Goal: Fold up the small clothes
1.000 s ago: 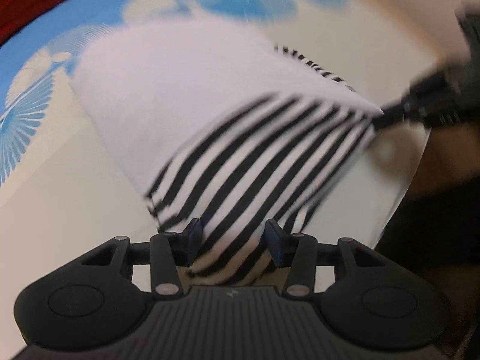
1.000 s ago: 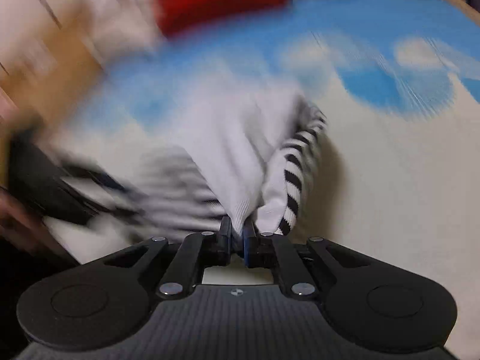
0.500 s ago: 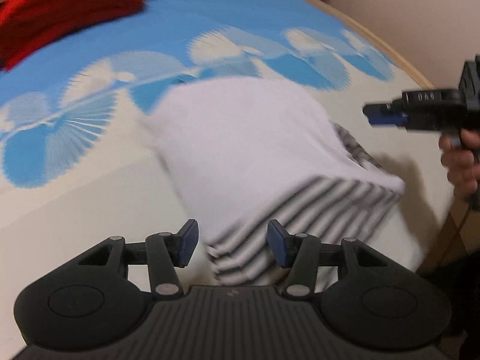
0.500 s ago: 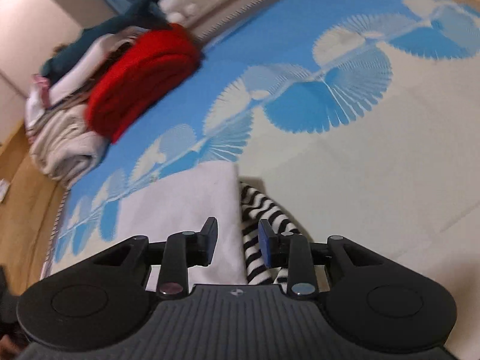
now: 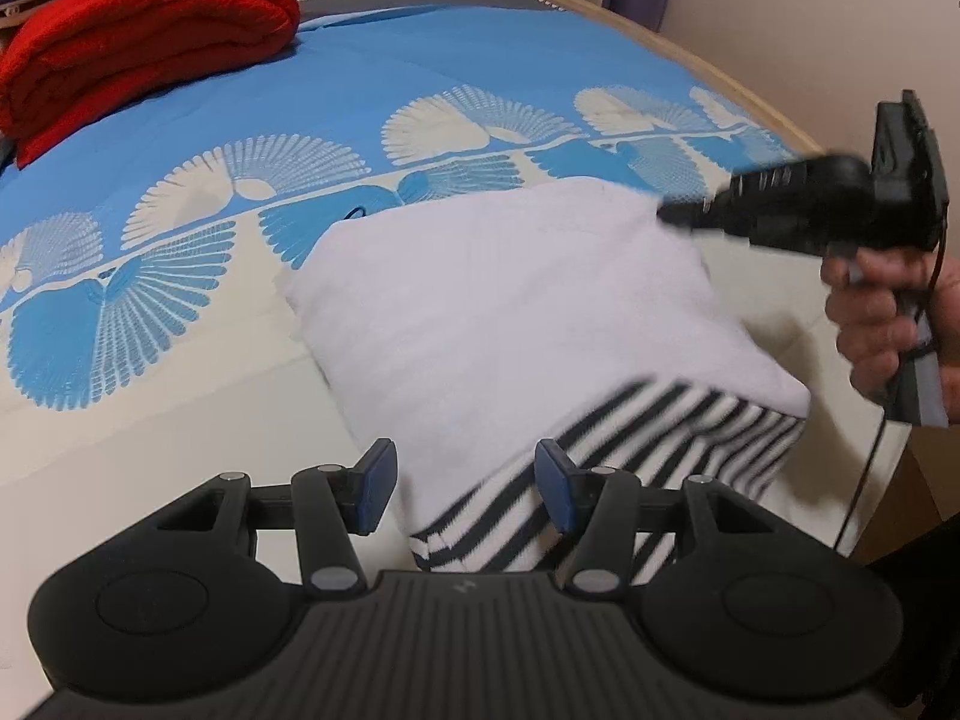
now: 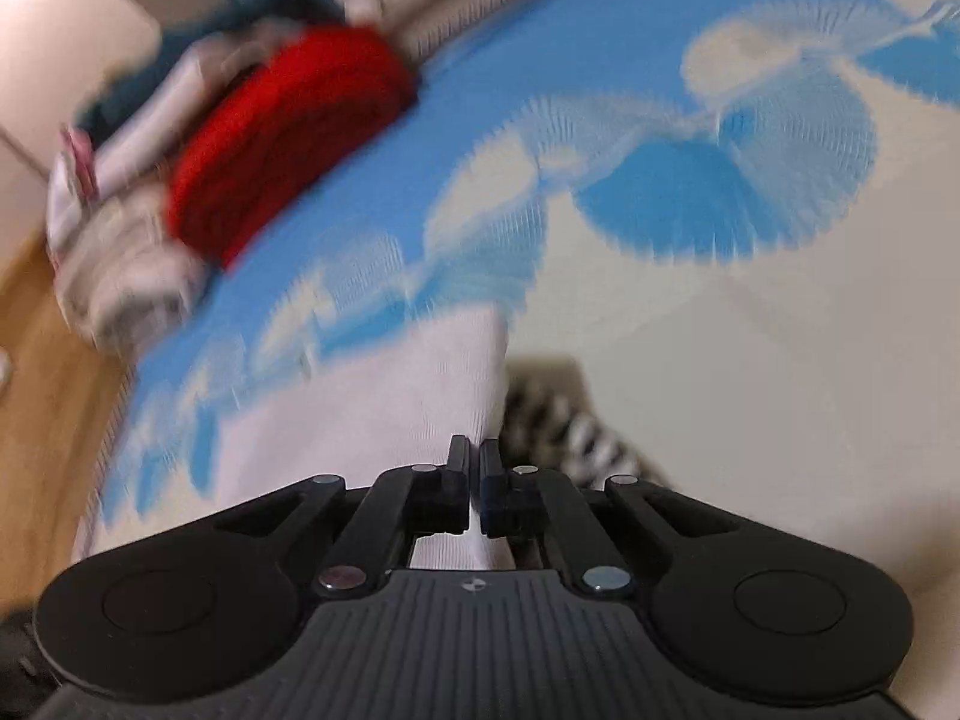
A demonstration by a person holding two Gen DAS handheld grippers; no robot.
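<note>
A small garment (image 5: 516,312), white with a black-and-white striped part (image 5: 660,456), lies folded on the bed. My left gripper (image 5: 465,486) is open, its fingers on either side of the garment's near striped corner, holding nothing. My right gripper (image 6: 474,480) is shut, with the white cloth (image 6: 372,420) right under its tips; no cloth shows between the pads. It also shows in the left wrist view (image 5: 678,217), hand-held, with its tips at the garment's far right corner. The right wrist view is blurred.
The bed cover (image 5: 372,96) is blue with white fan shapes and a cream near part. A folded red blanket (image 5: 138,42) lies at the far left, with a pile of folded clothes (image 6: 120,228) beside it. The bed's wooden edge (image 5: 750,96) runs along the right.
My right gripper let go of the garment, opened, then shut again and moved over the far right corner. My left gripper pulled back and the garment settled flat on the bed.
</note>
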